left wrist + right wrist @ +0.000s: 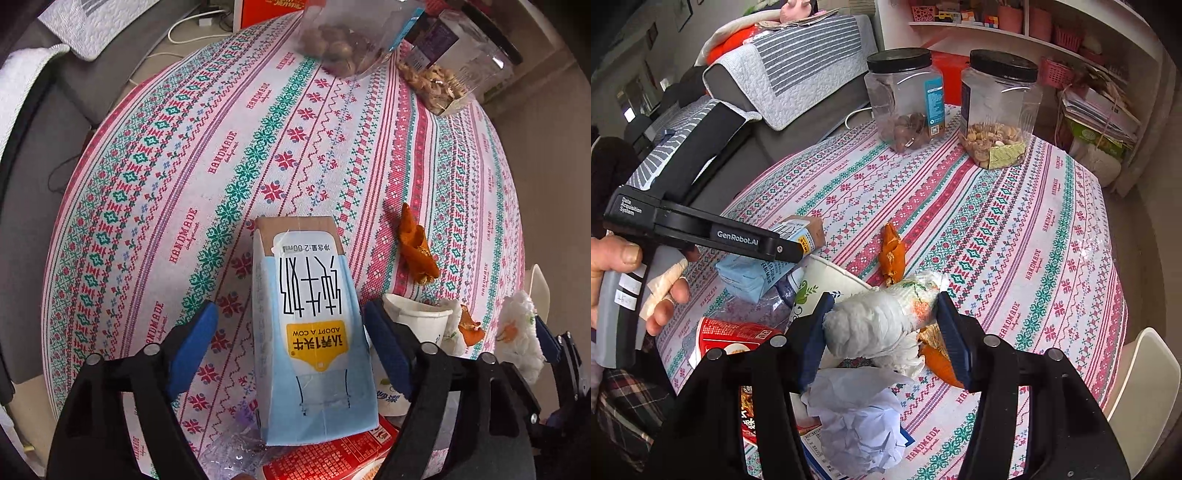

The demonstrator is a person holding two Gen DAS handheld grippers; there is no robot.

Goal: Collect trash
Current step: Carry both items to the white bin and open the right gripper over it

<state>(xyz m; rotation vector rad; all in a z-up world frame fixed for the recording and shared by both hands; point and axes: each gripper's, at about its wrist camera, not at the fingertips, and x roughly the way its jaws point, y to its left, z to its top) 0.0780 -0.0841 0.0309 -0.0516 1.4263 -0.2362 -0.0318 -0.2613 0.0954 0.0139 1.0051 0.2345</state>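
A light blue milk carton (310, 325) lies between the wide-apart fingers of my left gripper (295, 343), untouched; it also shows in the right wrist view (764, 266). My right gripper (882, 332) is shut on a crumpled white napkin (879, 321), held just above the table. A white paper cup (417, 321) lies on its side beside the carton, also in the right wrist view (827, 280). Orange peel (417, 247) lies on the cloth; more peel (938, 358) sits under the napkin. A red snack box (735, 332) and crumpled white paper (857, 417) lie near the front edge.
Two clear jars with black lids, one with nuts (908, 99) and one with mixed snacks (997, 110), stand at the far side of the round patterned tablecloth (997, 229). A grey sofa (790, 85) is behind, shelves (1071, 55) to the right, a white chair (1145, 387) nearby.
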